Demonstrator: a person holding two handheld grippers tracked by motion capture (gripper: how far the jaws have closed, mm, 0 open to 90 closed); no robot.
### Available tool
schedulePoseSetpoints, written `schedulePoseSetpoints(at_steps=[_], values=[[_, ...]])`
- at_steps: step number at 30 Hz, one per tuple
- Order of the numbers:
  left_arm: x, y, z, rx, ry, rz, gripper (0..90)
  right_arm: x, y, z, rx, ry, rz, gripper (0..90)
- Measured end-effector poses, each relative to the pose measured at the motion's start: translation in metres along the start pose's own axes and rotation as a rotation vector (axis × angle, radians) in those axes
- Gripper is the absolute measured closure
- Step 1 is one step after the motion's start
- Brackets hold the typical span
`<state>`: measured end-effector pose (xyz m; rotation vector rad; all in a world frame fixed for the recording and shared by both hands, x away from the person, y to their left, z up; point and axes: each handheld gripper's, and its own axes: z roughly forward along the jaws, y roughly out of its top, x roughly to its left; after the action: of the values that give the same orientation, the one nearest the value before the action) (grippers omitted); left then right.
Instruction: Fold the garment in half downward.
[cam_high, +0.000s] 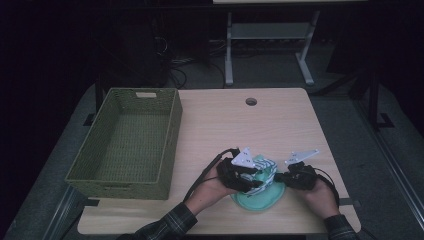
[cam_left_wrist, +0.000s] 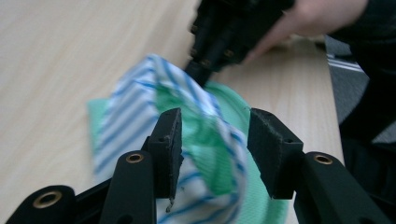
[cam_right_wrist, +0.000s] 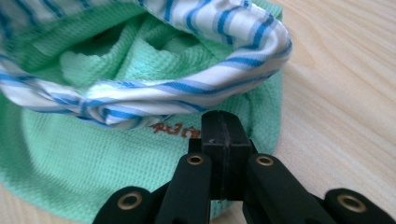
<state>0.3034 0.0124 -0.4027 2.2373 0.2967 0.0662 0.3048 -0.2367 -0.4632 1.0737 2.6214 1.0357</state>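
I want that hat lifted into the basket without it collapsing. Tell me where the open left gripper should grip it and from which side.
Take the striped folded rim of the hat on the side opposite the right gripper, which looks shut on the green brim. The open left gripper already straddles that raised double fold; closing there probably catches both layers.

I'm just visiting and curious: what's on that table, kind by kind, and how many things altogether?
Woven green basket: 1
Green cloth item with blue-and-white striped lining: 1
Hand-held grippers: 2, the left gripper and the right gripper
Total: 4
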Motion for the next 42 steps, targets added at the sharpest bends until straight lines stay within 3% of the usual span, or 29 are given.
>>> schedulePoseSetpoints(at_steps=[4, 8, 17, 21, 27, 32, 34, 38, 42], values=[[0.015, 0.002, 0.002, 0.007, 0.043, -0.036, 53.5, 0.005, -0.002, -0.004, -0.001, 0.001, -0.004, 89.6], [0.025, 0.001, 0.008, 0.025, 0.057, -0.064, 53.1, 0.009, -0.01, -0.009, 0.001, -0.005, -0.011, 89.6], [0.037, -0.002, 0.027, 0.069, 0.051, -0.108, 51.9, 0.016, -0.024, -0.015, 0.006, 0.012, -0.006, 89.6], [0.034, -0.002, 0.032, 0.077, 0.034, -0.108, 51.6, 0.016, -0.023, -0.014, 0.009, 0.018, -0.01, 89.7], [0.022, 0.006, 0.031, 0.048, 0.003, -0.091, 48.7, 0.016, -0.023, -0.014, 0.01, 0.018, -0.007, 89.7], [0.017, 0.003, 0.042, 0.087, -0.01, -0.085, 48.7, 0.016, -0.023, -0.014, 0.004, 0.018, -0.012, 89.7], [0.017, 0.001, 0.045, 0.107, -0.002, -0.076, 53.8, 0.016, -0.023, -0.014, 0.004, 0.019, -0.009, 89.7], [0.02, -0.002, 0.045, 0.111, -0.007, -0.088, 83.9, 0.016, -0.023, -0.014, 0.008, 0.02, -0.011, 89.7], [0.019, 0.001, 0.037, 0.079, -0.011, -0.09, 88.4, 0.016, -0.023, -0.014, 0.01, 0.023, 0.001, 89.7]])
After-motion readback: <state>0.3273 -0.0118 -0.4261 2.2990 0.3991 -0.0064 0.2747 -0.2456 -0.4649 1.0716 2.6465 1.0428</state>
